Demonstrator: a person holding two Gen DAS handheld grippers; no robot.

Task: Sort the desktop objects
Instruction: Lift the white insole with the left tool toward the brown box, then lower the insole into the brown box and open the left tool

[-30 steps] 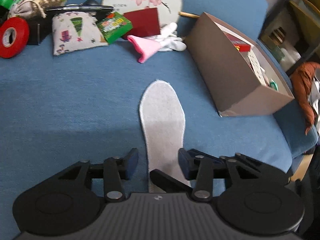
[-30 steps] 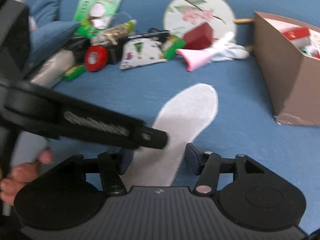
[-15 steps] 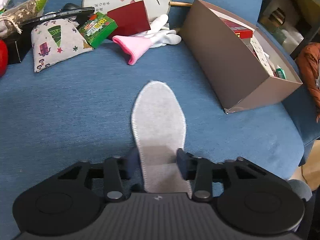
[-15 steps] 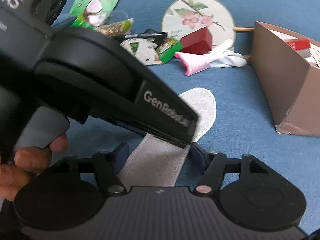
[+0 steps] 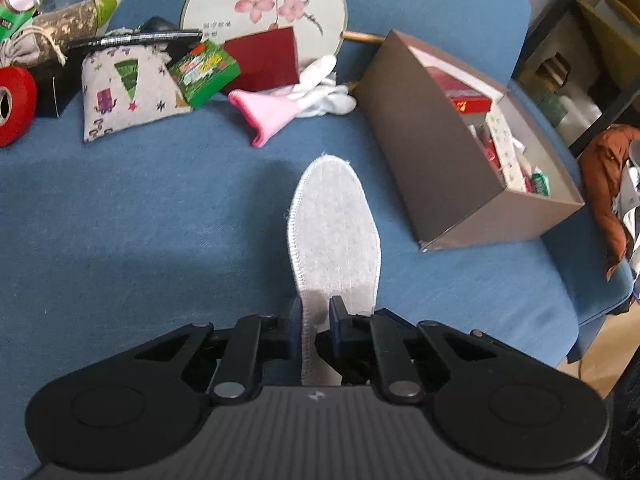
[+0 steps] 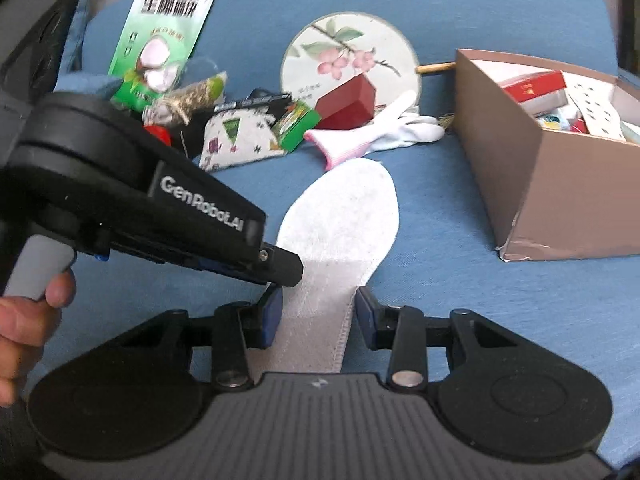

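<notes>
Since a second ago the left gripper (image 5: 316, 322) has gone from wide open around the heel of the grey insole (image 5: 334, 236) to clamped right on it, pinching the stitched left edge so the felt folds up between the pads. Toe end of the insole now looks lifted a bit off the blue cushion (image 5: 140, 220), with a shadow under it.

From the right wrist view, the right gripper (image 6: 318, 316) sits at the same heel end, jaws closing in, insole between them but the pads don't look like they're pressing on it yet. A hand (image 6: 24, 320) at the left edge holds the other gripper's grey handle.

Insole points toward the brown cardboard box (image 5: 424, 152) on the right, which already has red packets and other bits inside. Behind the toe there's a pink and white glove (image 5: 288, 108), a dark red box (image 5: 262, 62), a green packet (image 5: 204, 72), a printed fabric pouch (image 5: 128, 92), a round flower fan (image 5: 264, 4) and a red tape roll (image 5: 14, 104), all bunched together at the far side, apart from the insole.
</notes>
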